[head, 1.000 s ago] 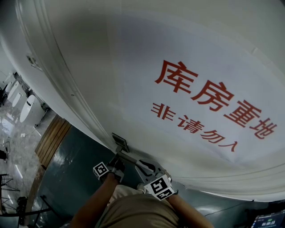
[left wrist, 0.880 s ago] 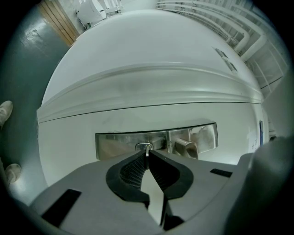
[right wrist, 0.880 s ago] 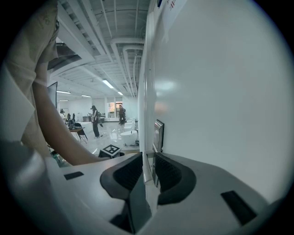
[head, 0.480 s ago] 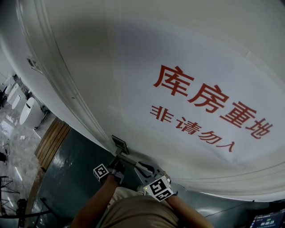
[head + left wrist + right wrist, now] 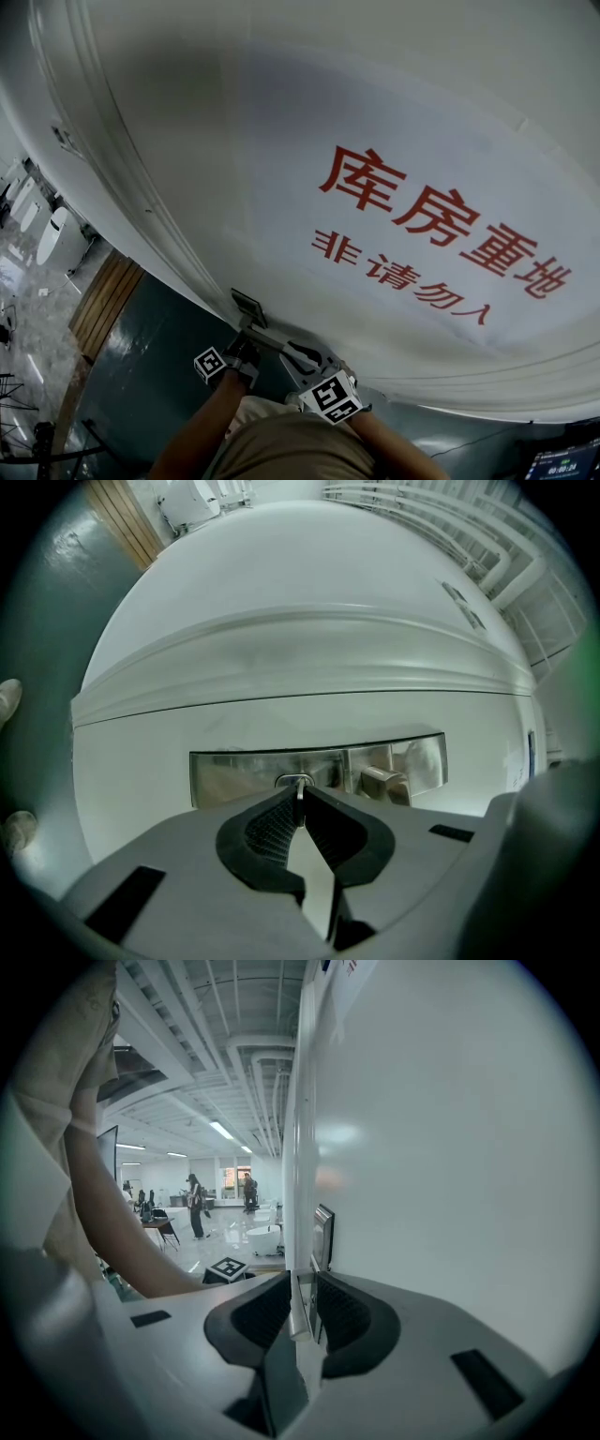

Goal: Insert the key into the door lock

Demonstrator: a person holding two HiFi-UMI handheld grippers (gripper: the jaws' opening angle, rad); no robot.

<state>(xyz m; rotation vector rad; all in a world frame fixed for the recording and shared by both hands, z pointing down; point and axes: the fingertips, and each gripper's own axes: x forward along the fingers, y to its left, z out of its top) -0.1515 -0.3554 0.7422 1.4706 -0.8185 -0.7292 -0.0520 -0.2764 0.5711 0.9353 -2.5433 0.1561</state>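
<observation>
Two grippers stand close in front of the lock plate [image 5: 234, 775], the reference for every position below. Check the left gripper [image 5: 301, 787] first. Its jaws are pressed together on the key [image 5: 300, 808], a thin metal blade held between the pads, and the gripper faces the plate square-on. Check the right gripper [image 5: 304, 1274] next. It sits just beside the plate, on the handle side. Its jaws stand narrow around the door handle [image 5: 298, 1312], which runs out from the plate toward you. The pads appear to press on the handle, though contact on one side is hard to confirm.

Key position: the tip of the blade meets the keyhole [image 5: 286, 780], the small oval ring near the middle of the plate. Treat the alignment step as done, since key and keyhole lie in one line. Treat the insertion as begun at most. No view shows how deep the blade sits, because the jaw tips cover the entry. By this reading, you have yet to push the key fully home and then release it.

Beyond the plate, the white door [image 5: 234, 141] fills the head view. A paper sign [image 5: 281, 141] with red characters hangs on the door, well above the plate.
</observation>
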